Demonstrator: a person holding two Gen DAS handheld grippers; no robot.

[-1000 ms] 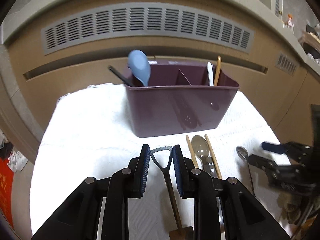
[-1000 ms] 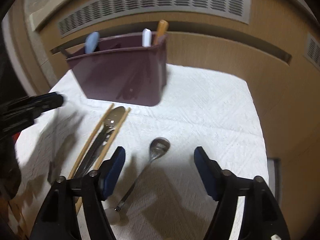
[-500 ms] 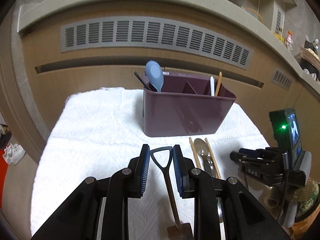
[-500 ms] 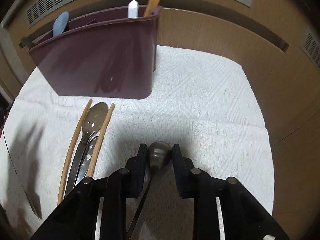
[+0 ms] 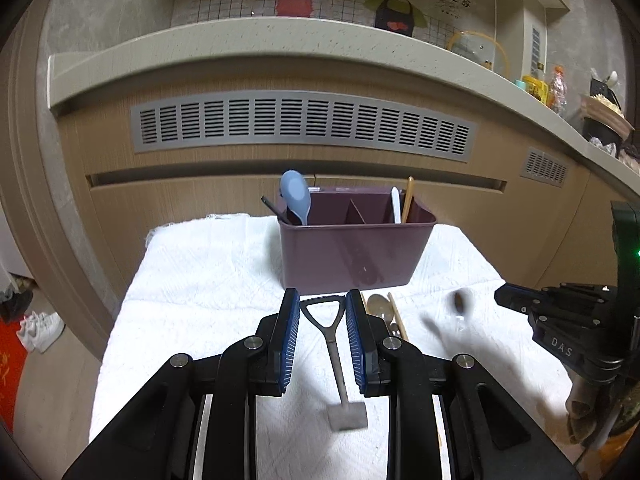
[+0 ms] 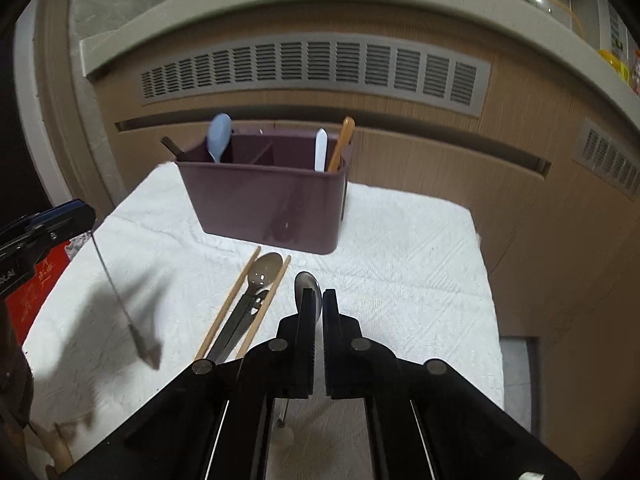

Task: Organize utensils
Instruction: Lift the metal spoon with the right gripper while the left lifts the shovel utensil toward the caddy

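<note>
From my left wrist camera, my left gripper [image 5: 323,316] is clamped on the triangular loop handle of a small shovel-shaped metal spoon [image 5: 335,360], which hangs down off the white textured cloth [image 5: 200,288] with its flat blade toward me. Ahead on the cloth stands the dark purple plastic utensil caddy [image 5: 352,256], holding a light blue spoon [image 5: 295,197] at its left end and a white utensil [image 5: 396,210] beside a wooden one [image 5: 408,199] at its right end. My right gripper [image 5: 506,295] shows at the right edge, with a blurred spoon bowl near it.

From my right wrist camera, my right gripper [image 6: 318,300] is closed on a silver metal spoon [image 6: 306,285], its bowl sticking out past the fingertips above the cloth. To the left, a pair of wooden chopsticks [image 6: 236,300] lies on the cloth with a grey spoon [image 6: 260,276] between them, just in front of the caddy. My left gripper [image 6: 72,210] is at the left edge, the shovel spoon dangling beneath it.
</note>
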